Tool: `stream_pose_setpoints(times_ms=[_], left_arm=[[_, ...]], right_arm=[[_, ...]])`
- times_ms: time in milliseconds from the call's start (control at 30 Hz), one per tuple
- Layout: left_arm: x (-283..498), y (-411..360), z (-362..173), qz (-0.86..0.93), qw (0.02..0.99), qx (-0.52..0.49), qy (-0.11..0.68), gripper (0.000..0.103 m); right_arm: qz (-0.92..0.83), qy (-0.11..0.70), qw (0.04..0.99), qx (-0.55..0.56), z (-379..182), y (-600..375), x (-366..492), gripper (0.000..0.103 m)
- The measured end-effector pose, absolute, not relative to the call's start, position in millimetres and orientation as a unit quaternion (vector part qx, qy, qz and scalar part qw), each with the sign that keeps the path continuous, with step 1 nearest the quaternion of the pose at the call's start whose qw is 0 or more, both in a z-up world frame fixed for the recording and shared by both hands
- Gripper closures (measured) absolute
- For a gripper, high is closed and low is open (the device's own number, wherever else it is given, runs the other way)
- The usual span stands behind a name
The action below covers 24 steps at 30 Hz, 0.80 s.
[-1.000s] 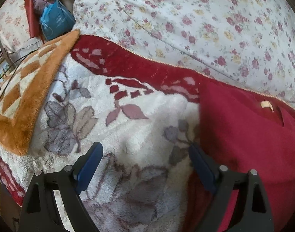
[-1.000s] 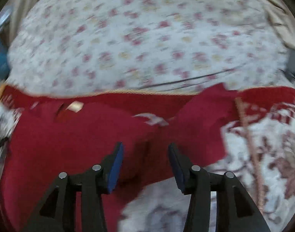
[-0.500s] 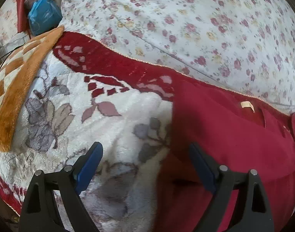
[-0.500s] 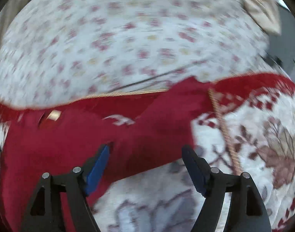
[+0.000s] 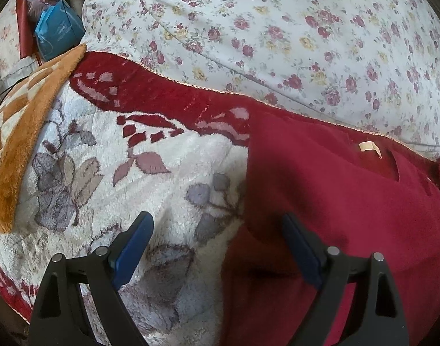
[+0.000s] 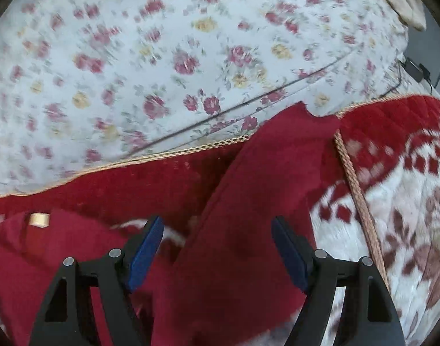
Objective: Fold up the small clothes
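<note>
A dark red garment (image 5: 344,199) lies on a fluffy white and red blanket (image 5: 150,173), with a beige neck label (image 5: 370,147) near its far edge. My left gripper (image 5: 217,239) is open and empty, over the garment's left edge. In the right wrist view the garment's sleeve (image 6: 266,173) stretches away toward the floral sheet, and the label (image 6: 39,219) shows at the left. My right gripper (image 6: 217,245) is open and empty, its jaws on either side of the sleeve's near part.
A floral bedsheet (image 5: 277,28) covers the bed behind the blanket. An orange checked blanket (image 5: 21,121) lies at the left, with a blue bag (image 5: 58,31) beyond it. A braided cord edge (image 6: 358,196) of the blanket runs at the right.
My right gripper opened wider and moved right onto the sleeve. My left gripper shifted right so the garment's edge lies between its jaws.
</note>
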State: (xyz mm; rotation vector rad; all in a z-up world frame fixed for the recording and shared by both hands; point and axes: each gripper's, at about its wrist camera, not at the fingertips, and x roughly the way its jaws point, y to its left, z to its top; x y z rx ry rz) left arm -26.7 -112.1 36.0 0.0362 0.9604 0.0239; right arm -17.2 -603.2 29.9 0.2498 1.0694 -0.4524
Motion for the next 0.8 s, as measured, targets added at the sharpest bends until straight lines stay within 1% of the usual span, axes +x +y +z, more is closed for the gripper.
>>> stream_pose_setpoints(times_ms=[67,100,133,167,200,233,267,333,467,567,667,800], left_arm=[[-23.8,-113.1,36.1,0.013,0.887,0.024,0.460,0.014],[-22.9,-113.5,36.1,0.014,0.888,0.026,0.460,0.014],[-21.8,-113.6,35.9,0.015,0.887,0.026,0.460,0.014],[-20.4,-113.2,35.8,0.015,0.887,0.024,0.461,0.014],[-19.7,-112.6,35.8,0.015,0.887,0.022,0.461,0.014],[-18.9,-111.8,36.0,0.015,0.887,0.018,0.462,0.014],[-19.1,-111.9,36.2,0.015,0.887,0.017,0.461,0.014],[-19.2,-111.6,36.4,0.014,0.887,0.018,0.461,0.014],[-21.6,-111.1,41.0,0.011,0.890,0.014,0.456,0.014],[-24.9,-107.8,46.6,0.014,0.894,0.003,0.448,0.014],[-28.0,-102.8,51.3,0.017,0.897,-0.014,0.442,0.014],[-32.7,-96.5,56.9,0.016,0.901,-0.034,0.433,0.014]], right_arm=[[-0.235,0.526,0.810,0.110,10.7,-611.8,-2.7,0.022],[-0.242,0.532,0.804,0.112,3.3,-616.0,-0.1,0.028],[-0.250,0.535,0.799,0.114,-2.5,-620.7,0.8,0.042],[-0.250,0.527,0.804,0.116,-2.5,-625.1,-1.8,0.044],[-0.250,0.521,0.808,0.115,0.5,-626.8,-4.9,0.062],[-0.249,0.516,0.812,0.112,5.8,-629.7,-10.5,0.086],[-0.242,0.511,0.816,0.119,11.2,-634.2,-16.4,0.093],[-0.227,0.495,0.825,0.152,24.4,-645.0,-32.4,0.093],[-0.177,0.432,0.855,0.224,69.5,-661.4,-82.4,0.093],[-0.126,0.406,0.865,0.268,93.7,-660.0,-104.3,0.093],[-0.078,0.395,0.878,0.260,117.7,-636.0,-114.8,0.093],[-0.004,0.384,0.893,0.233,143.2,-578.3,-120.6,0.093]])
